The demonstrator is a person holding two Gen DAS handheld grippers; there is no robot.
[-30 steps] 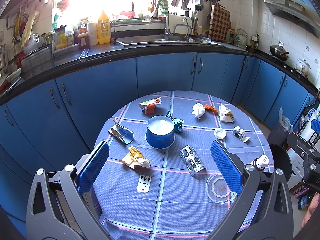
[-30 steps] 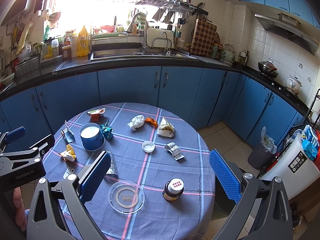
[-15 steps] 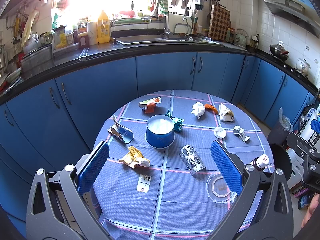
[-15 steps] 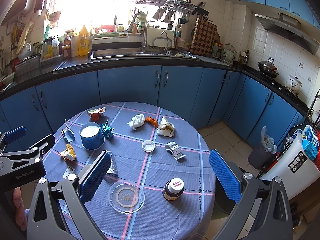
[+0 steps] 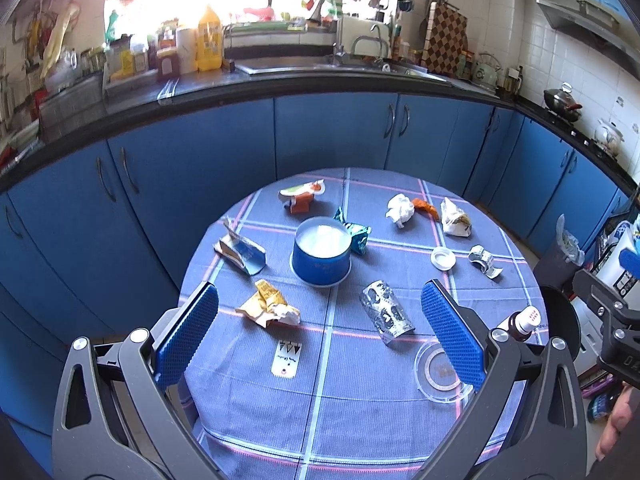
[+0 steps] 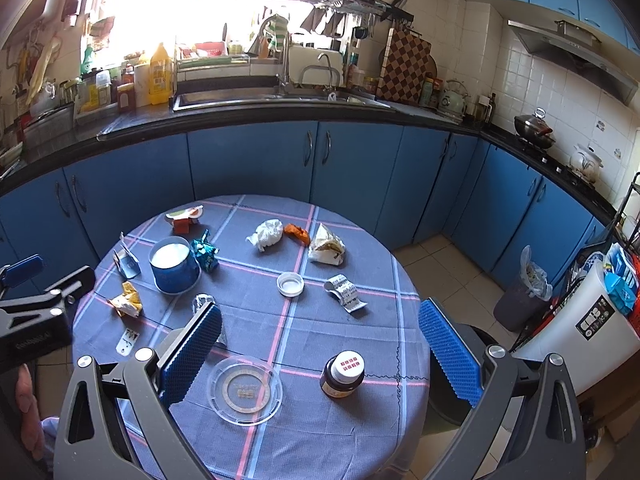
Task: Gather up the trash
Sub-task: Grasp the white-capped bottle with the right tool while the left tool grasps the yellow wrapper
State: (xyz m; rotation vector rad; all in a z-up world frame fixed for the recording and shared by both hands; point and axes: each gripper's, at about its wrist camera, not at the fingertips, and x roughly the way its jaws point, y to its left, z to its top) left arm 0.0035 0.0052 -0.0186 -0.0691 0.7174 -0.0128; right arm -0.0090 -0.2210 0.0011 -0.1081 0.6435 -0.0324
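Observation:
Trash lies scattered on a round table with a blue checked cloth (image 5: 328,408). A yellow wrapper (image 5: 267,307), a crushed silver can (image 5: 385,313), a torn blue carton (image 5: 240,251) and a teal wrapper (image 5: 355,233) surround a blue tub (image 5: 321,250). Farther back sit a white tissue ball (image 6: 267,233), an orange scrap (image 6: 297,232) and a crumpled paper wrap (image 6: 327,245). My left gripper (image 5: 320,332) hovers open above the table's near side, holding nothing. My right gripper (image 6: 320,348) is open too, above a clear lid (image 6: 244,390) and a brown bottle (image 6: 342,374).
A white cap (image 6: 290,283) and a curled foil strip (image 6: 345,292) lie mid-table. Blue cabinets (image 6: 256,168) and a dark counter with a sink ring the far side. A lined bin (image 6: 522,295) and a white container (image 6: 592,320) stand on the floor to the right.

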